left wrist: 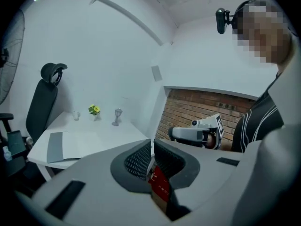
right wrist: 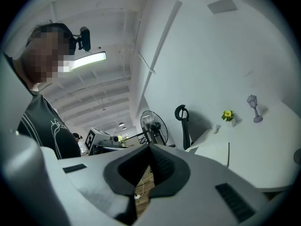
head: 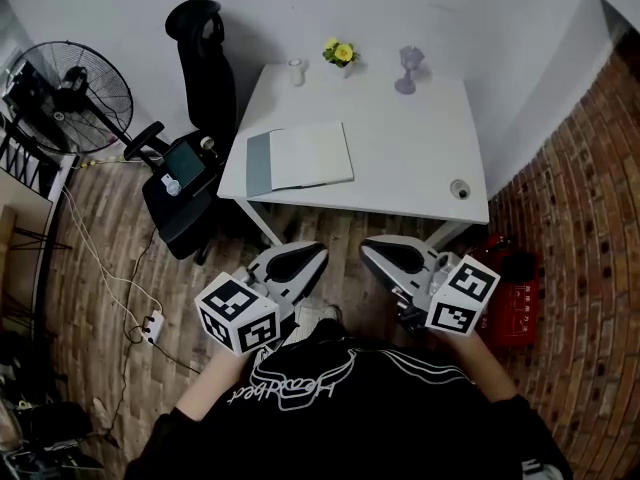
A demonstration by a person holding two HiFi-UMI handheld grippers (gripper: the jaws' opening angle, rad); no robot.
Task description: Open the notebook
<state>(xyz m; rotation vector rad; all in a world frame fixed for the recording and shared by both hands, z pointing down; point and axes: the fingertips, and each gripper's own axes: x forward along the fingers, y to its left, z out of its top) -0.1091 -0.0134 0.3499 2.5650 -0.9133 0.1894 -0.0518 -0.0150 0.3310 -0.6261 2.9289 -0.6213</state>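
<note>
Over on the front-left part of the desk [head: 420,148] lies the notebook [head: 300,156], flat, with a gray strip down its left side and a pale face across the rest. Honestly can't tell whether that's a shut cover with a gray spine band or a cover already laid back onto a page, so this fits either stage.

Both tongs sit low and close to the person's body, well short of the desk edge. The left tongs [head: 300,260] are pressed together on nothing, and the right tongs [head: 385,256] look the same, tips meeting with nothing between.

What could go wrong, my guess:
- The notebook lies close to the desk's left edge, right by the chair [head: 195,118], so any sideways shove on it could slide it off.
- The cover's thin and flat, so tongs coming at it could skid over it or pinch several pages.

Containers, all along the far edge:
- Little pot [head: 341,55] with yellow flowers.
- Small white cup [head: 296,71], contents not visible.
- Clear goblet [head: 406,71], looks empty.

Red box [head: 515,303] on the floor, can't see inside.
</note>
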